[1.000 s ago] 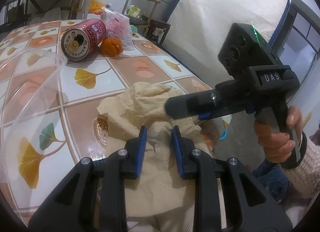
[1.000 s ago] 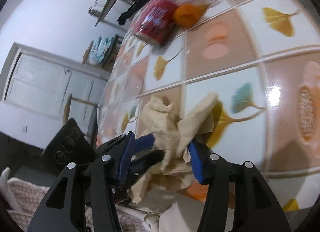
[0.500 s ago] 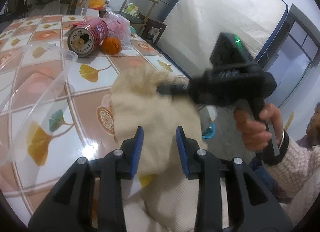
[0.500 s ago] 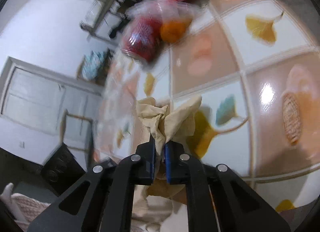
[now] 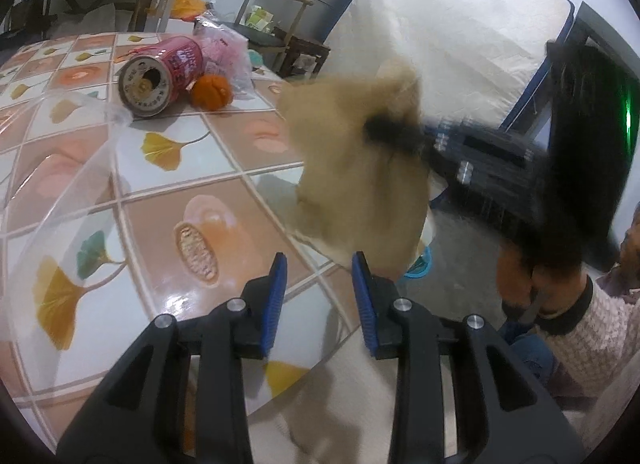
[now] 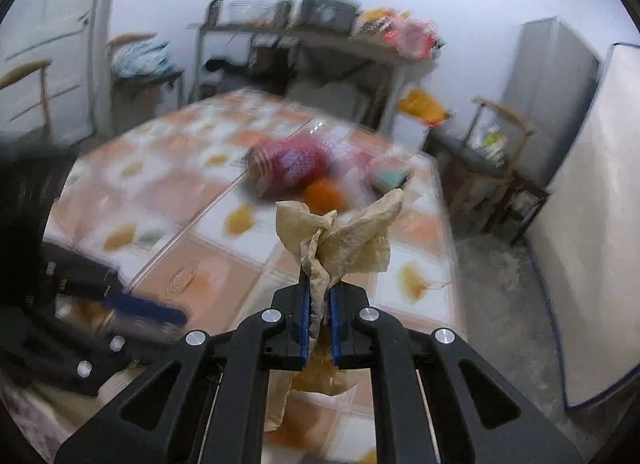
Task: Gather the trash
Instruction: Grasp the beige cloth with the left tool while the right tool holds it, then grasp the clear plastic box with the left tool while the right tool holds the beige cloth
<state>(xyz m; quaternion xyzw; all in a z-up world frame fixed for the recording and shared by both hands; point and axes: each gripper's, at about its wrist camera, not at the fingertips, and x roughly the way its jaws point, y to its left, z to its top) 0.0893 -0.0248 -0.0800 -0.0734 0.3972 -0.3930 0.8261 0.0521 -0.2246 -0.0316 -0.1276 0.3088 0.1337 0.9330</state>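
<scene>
Left wrist view: left gripper [image 5: 318,296] had its blue pads apart, nothing between them. A second earlier those pads flanked the crumpled tan paper on the table edge; half a second earlier the paper was already lifting. Here the tan paper [image 5: 360,180] hung clear of the tiled table [image 5: 224,200], carried by the right gripper [image 5: 394,136], which came in blurred from the right side. Motion blur was heavy, so grip detail was not readable from this side. Pink can [image 5: 162,74] lay on its side, touching or just beside the orange fruit [image 5: 211,92], with a clear plastic wrapper [image 5: 226,50] behind them. A clear plastic container [image 5: 60,192] sat at the left, near the left gripper.

Right wrist view: right gripper [image 6: 319,310] was clamped tight on the tan paper [image 6: 340,236], wad pinched between the pads and fanning out above them. A second earlier the fingers were wide around it; half a second earlier they had closed. Camera had swung up to face the room, so the paper was airborne. Left gripper [image 6: 148,310] was a blur at lower left.

Judgement: pickup done, handoff to the right side complete. Next is transport to whatever bin serves; none is identifiable here. Can, fruit and wrapper still uncollected.
</scene>
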